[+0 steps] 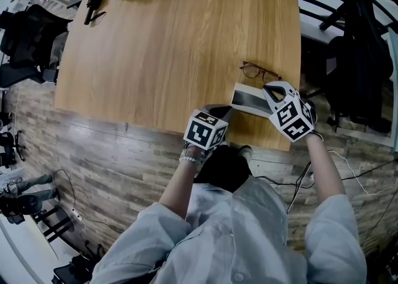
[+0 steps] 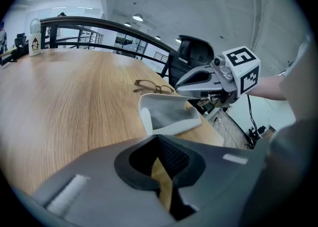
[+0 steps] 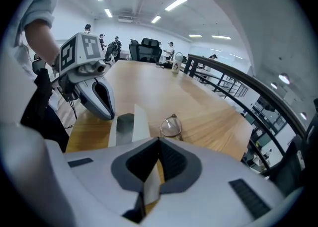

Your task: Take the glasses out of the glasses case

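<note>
1. Head view: the glasses (image 1: 257, 71) lie open on the tabletop (image 1: 174, 40), near its right edge and a little in from the near right corner. They are already out of the glasses case (image 1: 249, 99), which sits just beside them along the near edge. The right tongs (image 1: 272, 92) are at the case's right end and the left tongs (image 1: 225, 112) at its left end.

2. Left gripper view: the left tongs (image 2: 159, 144) are drawn together with nothing between them. The case (image 2: 169, 114) lies ahead with its mouth gaping and empty, and the glasses (image 2: 151, 87) lie beyond it. The right tongs (image 2: 188, 88) meet the case's far end.

3. Right gripper view: the right tongs (image 3: 158, 144) are clamped on a thin pale flap of the case (image 3: 126, 126). The glasses (image 3: 171, 126) rest just past that flap, and the left tongs (image 3: 105, 112) stand at the case's other end.

4. Judgement: the removal looks done, and only the case is left to handle. Keep the pinch on the flap firm and move the case low and away from the frames so the flap does not sweep them. Keep it from sliding over the near edge.
</note>
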Motion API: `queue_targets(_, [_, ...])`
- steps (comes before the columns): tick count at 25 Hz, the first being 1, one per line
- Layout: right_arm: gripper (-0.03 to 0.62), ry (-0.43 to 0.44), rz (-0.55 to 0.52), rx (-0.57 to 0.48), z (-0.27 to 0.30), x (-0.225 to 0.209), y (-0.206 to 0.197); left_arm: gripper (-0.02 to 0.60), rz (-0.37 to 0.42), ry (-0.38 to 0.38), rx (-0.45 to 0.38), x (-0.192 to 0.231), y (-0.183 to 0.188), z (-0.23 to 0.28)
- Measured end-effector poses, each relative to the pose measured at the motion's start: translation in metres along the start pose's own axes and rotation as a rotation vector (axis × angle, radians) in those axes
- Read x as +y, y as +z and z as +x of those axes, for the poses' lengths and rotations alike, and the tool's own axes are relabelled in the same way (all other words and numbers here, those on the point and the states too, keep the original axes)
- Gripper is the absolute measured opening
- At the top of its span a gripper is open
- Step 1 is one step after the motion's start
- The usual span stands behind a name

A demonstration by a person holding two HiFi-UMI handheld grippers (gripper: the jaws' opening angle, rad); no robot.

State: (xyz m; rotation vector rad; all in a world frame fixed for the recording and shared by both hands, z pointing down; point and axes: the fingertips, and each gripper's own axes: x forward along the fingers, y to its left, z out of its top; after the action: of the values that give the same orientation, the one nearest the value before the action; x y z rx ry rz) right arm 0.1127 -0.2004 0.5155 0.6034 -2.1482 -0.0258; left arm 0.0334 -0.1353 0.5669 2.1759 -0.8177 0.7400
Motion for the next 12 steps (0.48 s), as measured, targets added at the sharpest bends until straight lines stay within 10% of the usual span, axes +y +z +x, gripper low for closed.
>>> queue_targets(12, [0.002,-0.014,0.065,0.002,-0.009,0.037,-0.018,0.003,0.004,0.006,-0.002,0.001,0.001,0.0])
